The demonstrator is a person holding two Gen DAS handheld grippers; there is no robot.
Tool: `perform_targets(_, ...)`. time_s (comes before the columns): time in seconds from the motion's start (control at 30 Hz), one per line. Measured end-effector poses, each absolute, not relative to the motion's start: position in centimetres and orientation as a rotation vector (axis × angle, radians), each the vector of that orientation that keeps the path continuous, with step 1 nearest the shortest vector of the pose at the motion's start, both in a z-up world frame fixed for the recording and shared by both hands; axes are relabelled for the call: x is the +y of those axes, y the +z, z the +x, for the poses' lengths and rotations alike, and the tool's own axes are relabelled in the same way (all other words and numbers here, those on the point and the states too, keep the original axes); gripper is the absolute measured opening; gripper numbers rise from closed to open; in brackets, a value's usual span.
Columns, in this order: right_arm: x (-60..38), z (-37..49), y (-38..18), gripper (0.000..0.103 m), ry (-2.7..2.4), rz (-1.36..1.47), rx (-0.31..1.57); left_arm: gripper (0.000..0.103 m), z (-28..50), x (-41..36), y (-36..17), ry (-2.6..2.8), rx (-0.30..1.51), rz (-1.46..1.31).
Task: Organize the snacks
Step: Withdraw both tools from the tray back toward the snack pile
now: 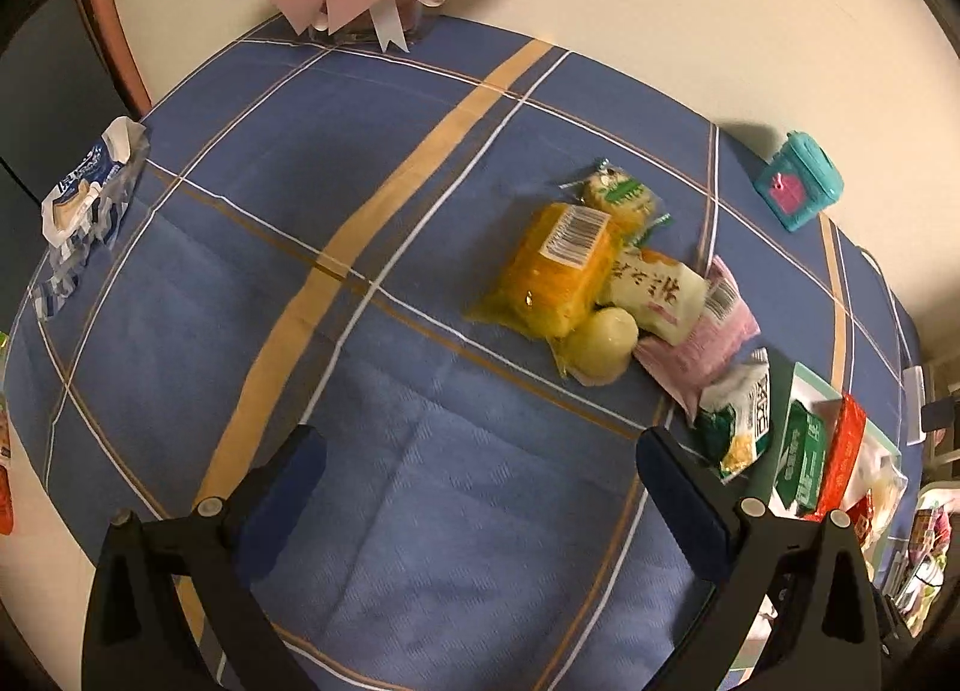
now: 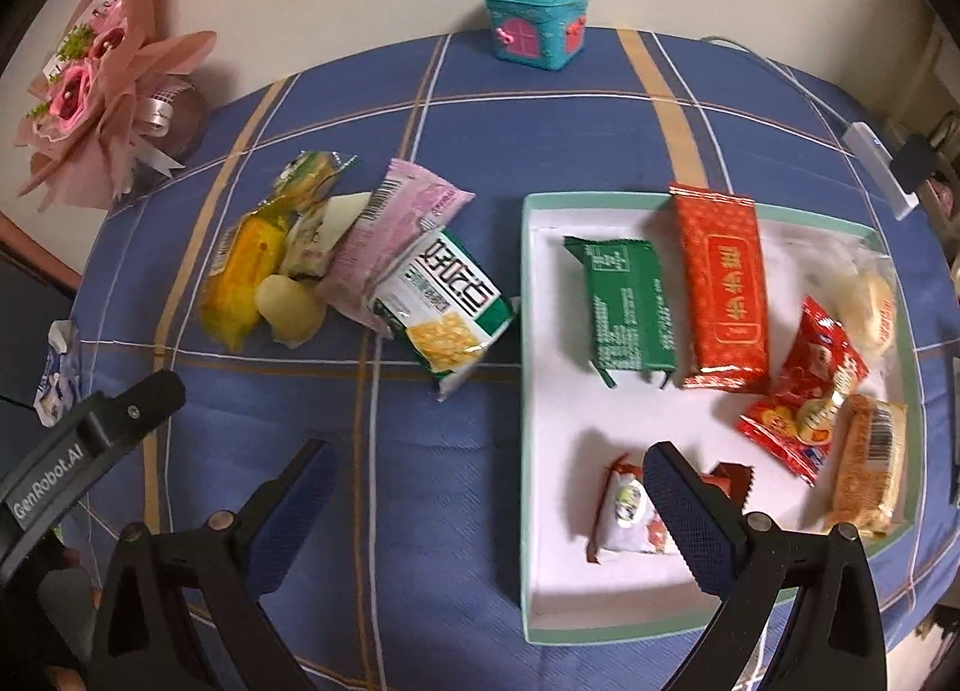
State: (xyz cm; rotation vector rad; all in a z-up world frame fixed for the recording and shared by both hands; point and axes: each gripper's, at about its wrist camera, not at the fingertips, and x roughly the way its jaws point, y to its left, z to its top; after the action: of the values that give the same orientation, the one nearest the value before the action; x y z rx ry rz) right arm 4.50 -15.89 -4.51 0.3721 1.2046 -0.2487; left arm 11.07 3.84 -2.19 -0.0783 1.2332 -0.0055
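Both grippers hover with jaws spread wide and nothing between them: the left gripper (image 1: 480, 451) over bare blue tablecloth (image 1: 420, 511), with the snack pile (image 1: 594, 277) ahead and to its right, well apart from its fingers. The right gripper (image 2: 489, 469) straddles the near-left wall of the white tray (image 2: 528, 391) (six packets already lie inside), its right finger over a small red-and-white packet (image 2: 624, 511), while the green corn packet (image 2: 450, 307) lies ahead, just left of the tray.
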Motion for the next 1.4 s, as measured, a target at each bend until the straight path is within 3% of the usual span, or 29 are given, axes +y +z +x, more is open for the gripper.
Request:
perform_targets(0.6,-17.1,7.7,-3.9,0.103,-0.21,0.351,1.088,0.103,15.3,3.5,-2.6,-0.047,1.205,-0.044)
perform_targets(1.4,-15.8,11.8,-7.4,0.103,-0.105,0.236,1.095,0.103,19.8,2.7,-5.5,-0.086,1.221,-0.036)
